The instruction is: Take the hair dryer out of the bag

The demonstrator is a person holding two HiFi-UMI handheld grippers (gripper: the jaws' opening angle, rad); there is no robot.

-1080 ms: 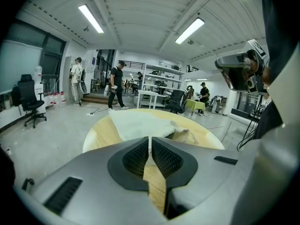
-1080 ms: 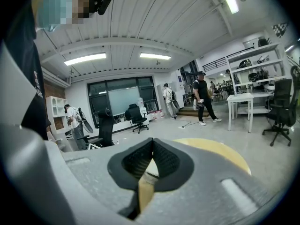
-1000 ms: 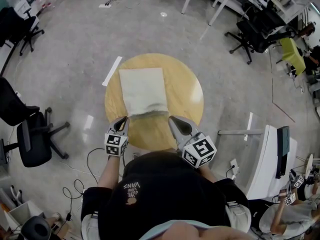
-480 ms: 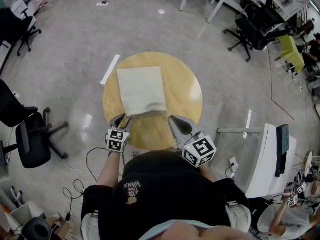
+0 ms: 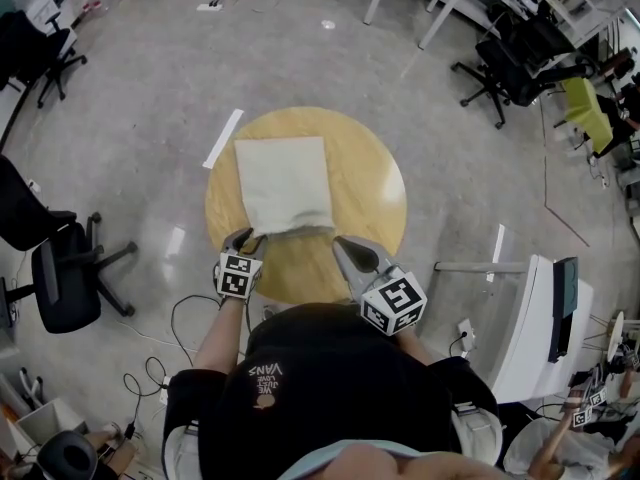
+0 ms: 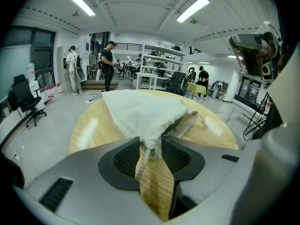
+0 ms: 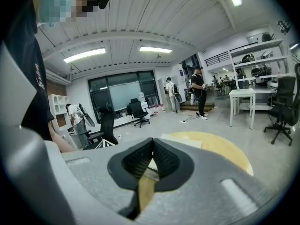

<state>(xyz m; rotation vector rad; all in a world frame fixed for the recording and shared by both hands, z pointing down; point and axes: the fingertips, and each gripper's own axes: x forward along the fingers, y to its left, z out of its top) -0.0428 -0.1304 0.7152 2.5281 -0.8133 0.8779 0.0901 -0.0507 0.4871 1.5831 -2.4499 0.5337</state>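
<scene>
A cream cloth bag lies flat on the round wooden table, its mouth toward me. No hair dryer shows. My left gripper is at the bag's near-left corner. Its jaws have just been opening and now stand open. In the left gripper view the bag has its corner and hanging drawstring between the pads of the left gripper. My right gripper is shut with nothing in it, just off the bag's near-right corner. The right gripper view shows the right gripper with tips together over the table.
A black office chair stands on the floor to the left, with cables beside my feet. A white desk with a monitor is on the right. A white strip lies on the floor behind the table. People stand far off.
My left gripper has moved forward and down to the bag's near-left corner, and its jaws have opened around that corner. The right gripper has stayed put and shut.
</scene>
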